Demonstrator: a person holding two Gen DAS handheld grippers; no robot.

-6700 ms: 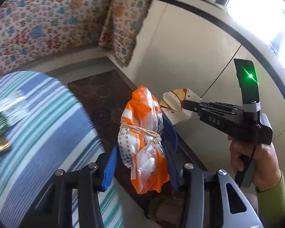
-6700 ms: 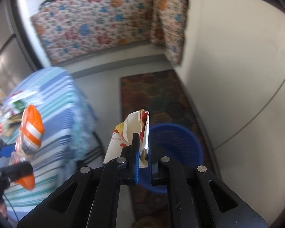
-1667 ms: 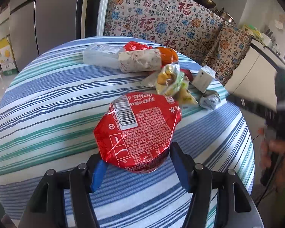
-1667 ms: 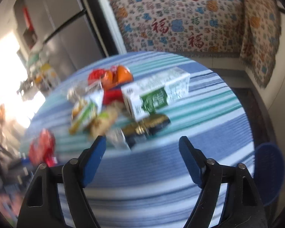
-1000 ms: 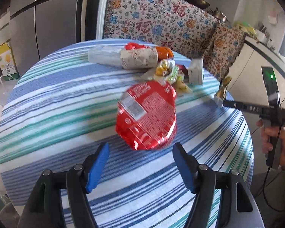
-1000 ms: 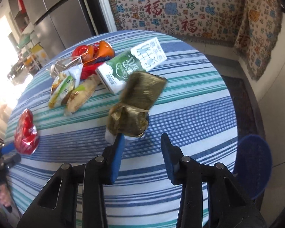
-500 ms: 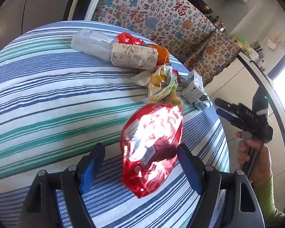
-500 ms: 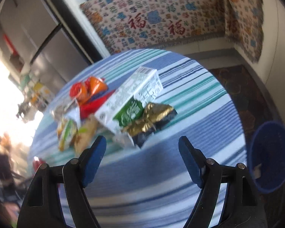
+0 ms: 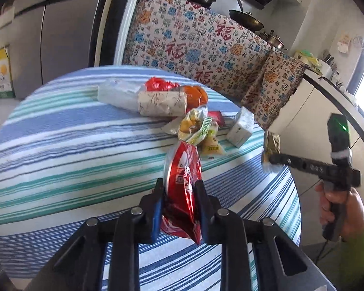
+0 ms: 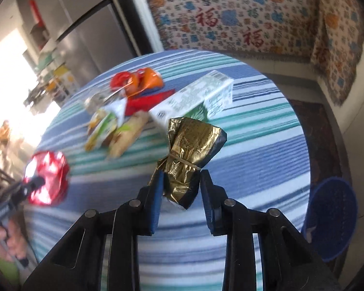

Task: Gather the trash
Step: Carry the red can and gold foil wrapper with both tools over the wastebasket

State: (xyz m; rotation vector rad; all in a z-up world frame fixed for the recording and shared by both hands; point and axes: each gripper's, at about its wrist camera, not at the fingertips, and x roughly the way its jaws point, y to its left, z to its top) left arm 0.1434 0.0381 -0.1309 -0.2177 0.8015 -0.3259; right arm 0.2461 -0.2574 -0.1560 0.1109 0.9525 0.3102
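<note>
Between our left gripper (image 9: 179, 194) fingers the red foil packet (image 9: 183, 189) is pinched edge-on, lifted above the striped tabletop (image 9: 60, 150). Our right gripper (image 10: 182, 186) fingers clamp the gold foil wrapper (image 10: 189, 150) at its tied neck. Both pieces are in hand, not yet binned. Farther off, a milk carton (image 10: 196, 97) and several snack wrappers (image 9: 196, 126) remain; the blue wastebasket (image 10: 332, 218) waits beside the table.

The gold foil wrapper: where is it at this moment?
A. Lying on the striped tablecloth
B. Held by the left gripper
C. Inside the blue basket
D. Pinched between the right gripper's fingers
D: the gold foil wrapper sits clamped in the right gripper, while the left gripper holds the red foil packet.
</note>
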